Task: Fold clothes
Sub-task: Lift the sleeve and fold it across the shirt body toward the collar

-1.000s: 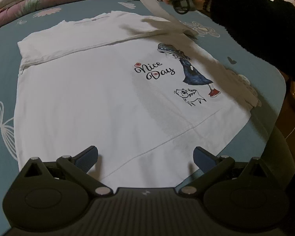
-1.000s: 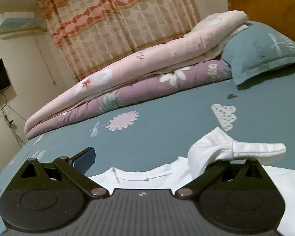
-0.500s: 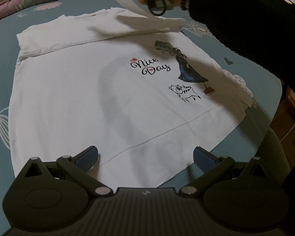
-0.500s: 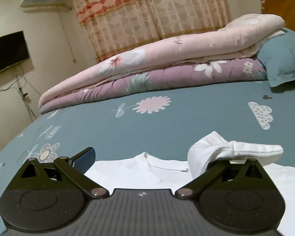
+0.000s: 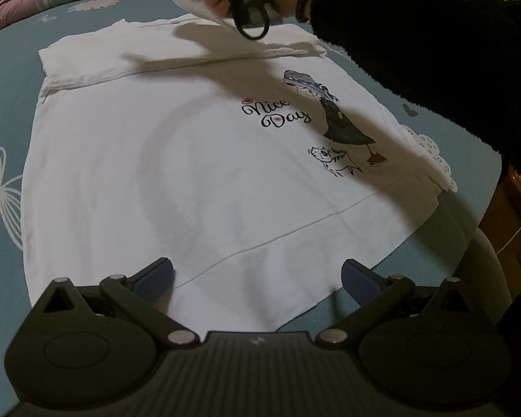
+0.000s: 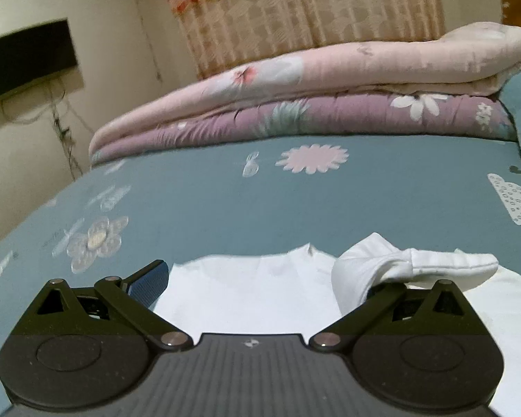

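I'm hovering my left gripper, jaws wide, over the smooth white T-shirt; my right gripper, jaws spread, is carrying its soft bunched sleeve draped on one finger.

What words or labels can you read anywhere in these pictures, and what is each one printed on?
"Nice Day": black cursive script on the front of the white T-shirt, beside a drawing of a girl and a small animal.
A faint mark on the pink quilt in the right wrist view is too blurred to read.
No other text is visible.
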A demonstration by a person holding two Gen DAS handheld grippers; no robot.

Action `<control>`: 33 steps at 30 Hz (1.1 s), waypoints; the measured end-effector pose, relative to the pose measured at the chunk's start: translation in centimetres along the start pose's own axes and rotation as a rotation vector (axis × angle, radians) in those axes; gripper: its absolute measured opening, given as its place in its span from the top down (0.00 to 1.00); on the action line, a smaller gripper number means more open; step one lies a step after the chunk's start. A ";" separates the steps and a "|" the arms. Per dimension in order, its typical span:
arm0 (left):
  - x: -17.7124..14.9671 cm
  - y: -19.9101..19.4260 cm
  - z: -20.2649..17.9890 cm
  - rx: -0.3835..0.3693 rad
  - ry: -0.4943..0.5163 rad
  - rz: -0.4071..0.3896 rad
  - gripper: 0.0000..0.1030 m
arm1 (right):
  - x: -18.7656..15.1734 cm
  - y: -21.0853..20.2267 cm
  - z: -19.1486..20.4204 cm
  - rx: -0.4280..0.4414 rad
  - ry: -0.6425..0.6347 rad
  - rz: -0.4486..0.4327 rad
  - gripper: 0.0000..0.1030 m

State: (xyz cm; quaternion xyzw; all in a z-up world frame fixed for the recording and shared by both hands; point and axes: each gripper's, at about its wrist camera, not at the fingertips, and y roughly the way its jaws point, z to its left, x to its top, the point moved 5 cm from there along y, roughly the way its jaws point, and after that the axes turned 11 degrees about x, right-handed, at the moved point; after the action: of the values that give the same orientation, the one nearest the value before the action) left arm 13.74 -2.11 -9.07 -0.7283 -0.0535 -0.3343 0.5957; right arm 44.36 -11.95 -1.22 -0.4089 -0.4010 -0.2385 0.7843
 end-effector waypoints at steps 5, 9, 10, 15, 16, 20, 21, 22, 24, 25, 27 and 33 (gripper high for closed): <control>0.0 0.1 0.0 -0.004 -0.006 -0.007 0.01 | -1.3 1.5 0.5 -0.006 -0.035 0.062 0.00; -0.1 0.0 0.1 -0.009 -0.010 -0.011 0.01 | -1.8 2.5 0.9 0.003 -0.032 0.093 0.00; -0.1 0.0 0.2 -0.011 -0.011 -0.011 0.01 | -2.1 2.8 1.1 0.006 -0.036 0.104 0.00; -0.3 -0.1 0.4 -0.018 -0.014 -0.014 0.01 | -3.6 4.3 1.7 -0.001 -0.068 0.165 0.00; -0.3 -0.1 0.4 -0.018 -0.013 -0.015 0.01 | -4.0 4.6 1.6 -0.008 -0.072 0.185 0.00; -0.4 0.0 0.3 -0.017 -0.015 -0.019 0.01 | -5.4 5.2 1.3 -0.013 -0.057 0.240 0.00; -0.4 -0.1 0.3 -0.017 -0.016 -0.020 0.01 | -5.7 5.2 1.2 -0.008 -0.045 0.248 0.00; -0.4 -0.1 0.4 -0.018 -0.018 -0.021 0.01 | -5.9 5.0 0.9 0.012 -0.009 0.243 0.00; -0.5 -0.1 0.5 -0.019 -0.019 -0.024 0.01 | -6.3 4.3 0.2 0.048 0.074 0.226 0.00; -0.6 -0.1 0.5 -0.019 -0.020 -0.025 0.01 | -6.5 3.9 -0.3 0.064 0.116 0.214 0.00; -0.6 -0.1 0.5 -0.022 -0.023 -0.028 0.01 | -6.8 2.8 -1.2 0.095 0.194 0.191 0.00; -0.6 0.0 0.7 -0.029 -0.030 -0.040 0.01 | -6.9 -0.1 -4.7 0.114 0.375 0.091 0.00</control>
State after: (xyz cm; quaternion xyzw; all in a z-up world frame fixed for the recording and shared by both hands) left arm 13.50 -1.29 -9.45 -0.7407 -0.0718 -0.3360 0.5774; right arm 42.44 -15.63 -8.48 -0.3300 -0.2418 -0.2516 0.8771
